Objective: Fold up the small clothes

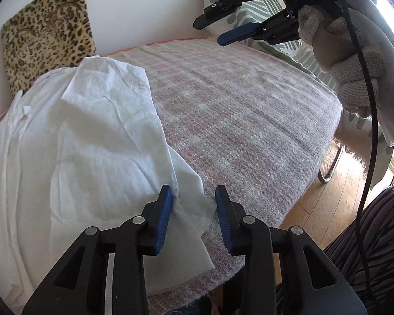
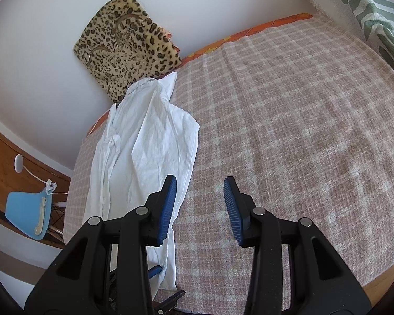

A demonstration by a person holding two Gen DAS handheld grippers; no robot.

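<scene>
The white shirt lay stretched out along the left side of the bed, running from the near edge up toward the far edge where a leopard cushion leaned on the wall. It looked already doubled over lengthwise, with a sleeve or panel flipped on top, so probably mid-fold rather than just dumped there.

The left gripper sat right at the near edge of the bed, over the shirt's bottom corner. Its jaws were a bit apart with that corner of cloth lying between them; the left pad seemed to touch the hem, the right pad stood clear of it, so not really clamped. Makes sense as a pickup spot: a corner at the hem gives control over the whole end for folding it up toward the collar.

The right gripper hung above the blanket just beside the shirt's right edge, jaws apart, nothing in them. In the left wrist view it showed up high over the far right of the bed, held by a hand in a knit glove. It looked parked there waiting to take the other bottom corner, though that's just a guess.

A blue chair stood off past the bed's left side, well away from everything.
</scene>
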